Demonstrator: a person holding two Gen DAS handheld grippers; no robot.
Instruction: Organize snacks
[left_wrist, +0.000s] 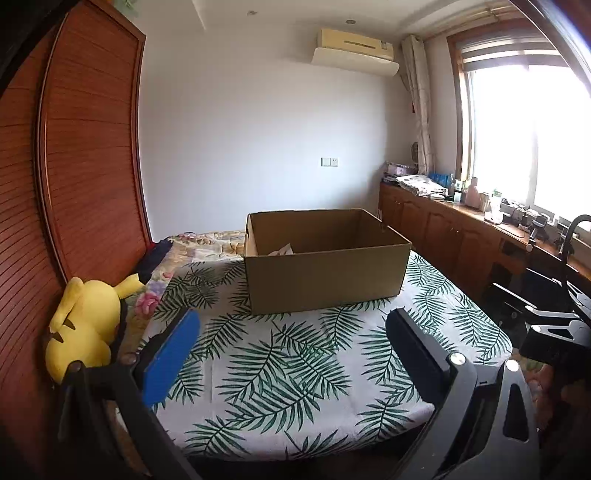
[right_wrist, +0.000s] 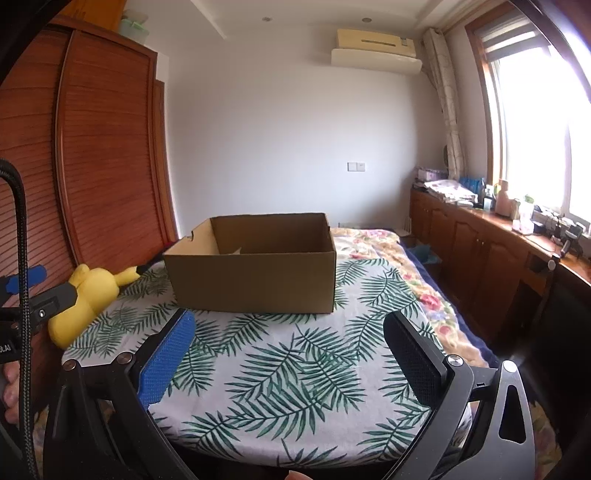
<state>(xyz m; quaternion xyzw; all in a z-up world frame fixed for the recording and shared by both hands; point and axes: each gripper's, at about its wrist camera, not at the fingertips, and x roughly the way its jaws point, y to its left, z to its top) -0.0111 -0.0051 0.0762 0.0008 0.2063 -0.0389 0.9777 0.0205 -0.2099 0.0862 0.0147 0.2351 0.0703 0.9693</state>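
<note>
Above leaf-print cloth (left_wrist: 295, 369), both tools (left_wrist: 291, 332) (right_wrist: 288, 332) gape wide, empty

text: "ULAI", partial | on: black clamp (right_wrist: 5, 347), left edge

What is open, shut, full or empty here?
Brown cardboard box: open on top, upright, something pale inside.
Left tool: open, holding nothing.
Right tool: open, holding nothing.
Yellow plush toy: lying beside the wooden wardrobe.
Wooden wardrobe: doors shut.
</note>
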